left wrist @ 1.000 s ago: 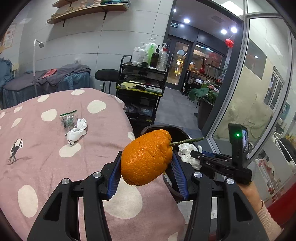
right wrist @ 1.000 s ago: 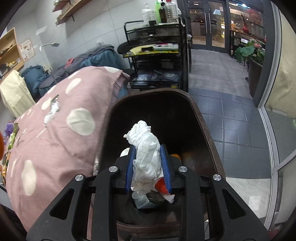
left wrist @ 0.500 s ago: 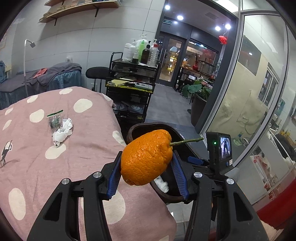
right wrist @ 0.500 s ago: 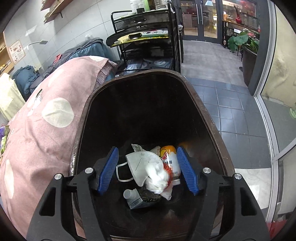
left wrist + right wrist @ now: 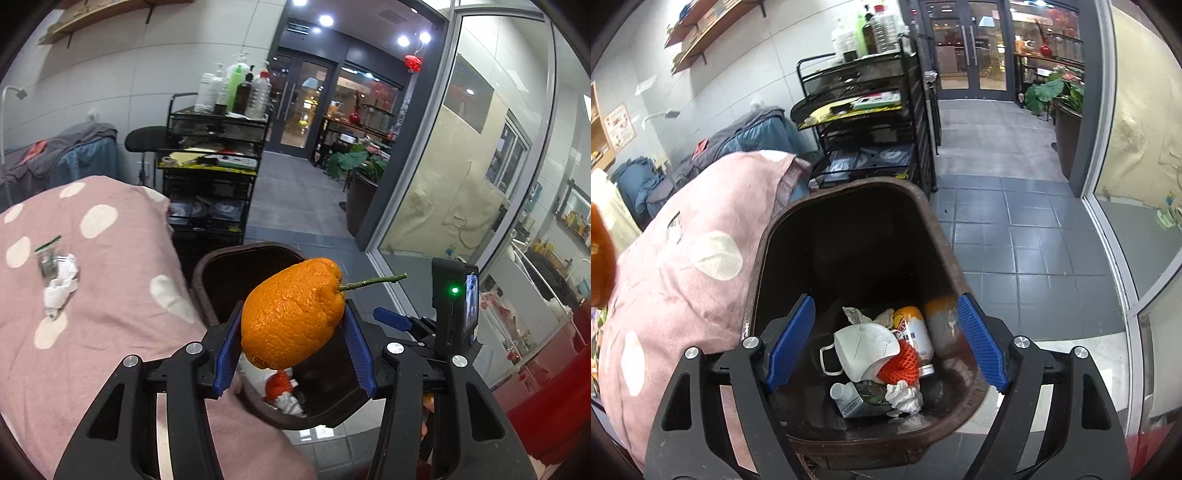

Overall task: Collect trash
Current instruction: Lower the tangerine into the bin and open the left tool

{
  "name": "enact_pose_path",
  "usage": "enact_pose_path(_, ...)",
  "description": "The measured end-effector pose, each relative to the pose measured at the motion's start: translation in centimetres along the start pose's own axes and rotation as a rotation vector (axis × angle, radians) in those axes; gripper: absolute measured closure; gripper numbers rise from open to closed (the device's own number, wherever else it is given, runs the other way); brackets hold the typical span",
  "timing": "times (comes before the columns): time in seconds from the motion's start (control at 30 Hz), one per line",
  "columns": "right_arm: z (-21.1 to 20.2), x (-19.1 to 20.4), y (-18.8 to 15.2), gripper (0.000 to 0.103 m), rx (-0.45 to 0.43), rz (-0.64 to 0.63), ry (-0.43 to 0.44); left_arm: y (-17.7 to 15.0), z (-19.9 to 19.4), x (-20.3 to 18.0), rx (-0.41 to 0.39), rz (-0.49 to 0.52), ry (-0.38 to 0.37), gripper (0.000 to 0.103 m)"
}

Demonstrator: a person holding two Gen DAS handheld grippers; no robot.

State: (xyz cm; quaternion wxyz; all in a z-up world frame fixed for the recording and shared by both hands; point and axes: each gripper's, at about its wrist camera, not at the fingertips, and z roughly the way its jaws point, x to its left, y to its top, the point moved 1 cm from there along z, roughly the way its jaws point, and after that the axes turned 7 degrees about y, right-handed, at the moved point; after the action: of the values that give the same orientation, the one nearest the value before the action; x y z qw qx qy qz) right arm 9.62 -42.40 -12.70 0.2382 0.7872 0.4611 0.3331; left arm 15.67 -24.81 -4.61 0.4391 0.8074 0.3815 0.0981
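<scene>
My left gripper [image 5: 293, 341] is shut on an orange fruit [image 5: 291, 314] with a green stem and holds it above the near rim of the dark brown trash bin [image 5: 236, 266]. My right gripper [image 5: 886, 347] is open and empty over the same bin [image 5: 945, 258]. In the bin lie a white face mask [image 5: 866, 349], a crumpled white tissue [image 5: 903, 395], an orange net, a can and a small bottle. On the pink dotted cloth [image 5: 110, 266] lie a crumpled white paper [image 5: 61, 284] and a small clear wrapper [image 5: 46, 258].
A black wire cart [image 5: 210, 177] with bottles stands behind the bin. A glass wall [image 5: 461, 166] runs on the right, with grey floor tiles [image 5: 1015, 236] beside the bin. The right gripper's body shows in the left wrist view [image 5: 454, 306].
My right gripper opened and dropped the white tissue into the bin. My left gripper carried the orange fruit rightward to above the bin.
</scene>
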Motion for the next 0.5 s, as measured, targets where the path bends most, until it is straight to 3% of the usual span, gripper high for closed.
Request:
enact_pose_path(0.2, -1.7, -1.8, 0.4, 0.016, -0.038, 0.044, -0.036, 0.8, 3.0, -1.1, 0.063, -0.006, -0.049, 0.052)
enact_pose_path(0.5, -2.4, -4.8, 0.7, 0.016, -0.046, 0.110, -0.081, 1.2, 6.3, -2.0, 0.136, -0.005, -0.064, 0.052)
